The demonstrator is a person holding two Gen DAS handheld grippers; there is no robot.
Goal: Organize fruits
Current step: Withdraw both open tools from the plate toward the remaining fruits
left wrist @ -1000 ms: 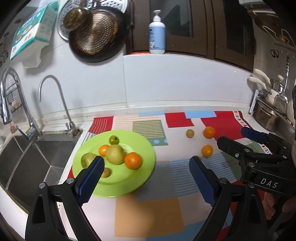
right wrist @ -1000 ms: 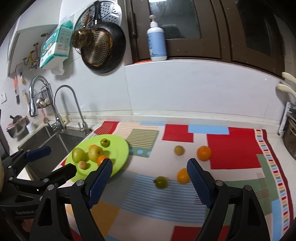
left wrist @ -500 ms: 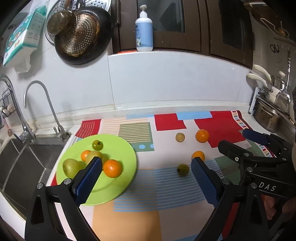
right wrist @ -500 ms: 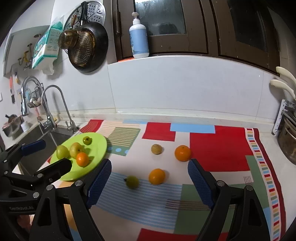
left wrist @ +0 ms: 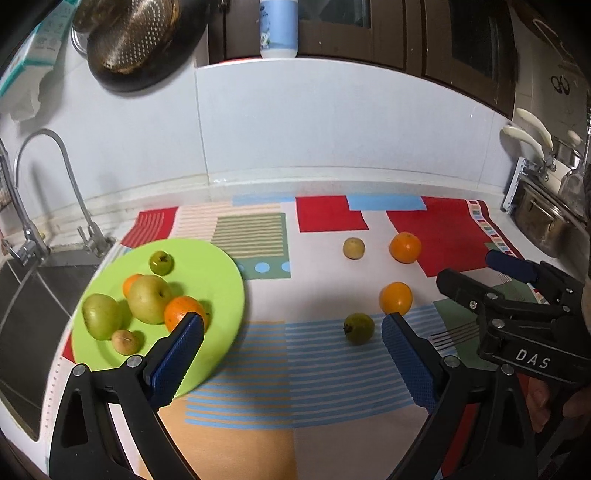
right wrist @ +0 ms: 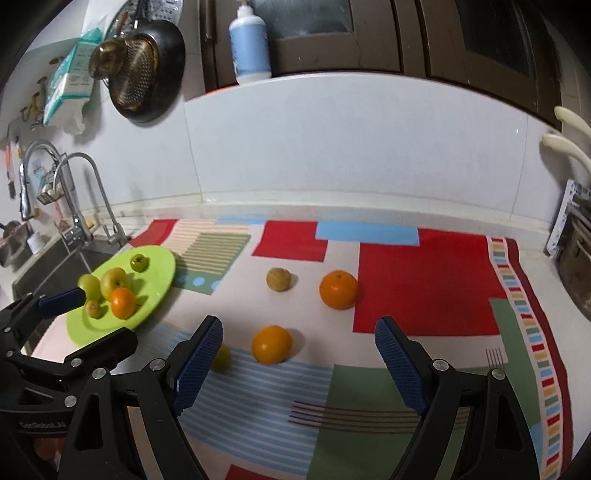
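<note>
Mostly round fruits (right wrist: 271, 344), orange & green.

White tiled wall (right wrist: 351, 147), dark cabinets (right wrist: 424, 33), sink (left wrist: 33, 295) left.

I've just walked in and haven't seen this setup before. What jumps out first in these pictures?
A bright green plate piled with fruit sits at the left beside the sink. Four loose fruits lie on the patchwork mat, among them a large orange at the red patch's edge. Both tools, left tool and right tool, hang open and empty above the mat.
</note>
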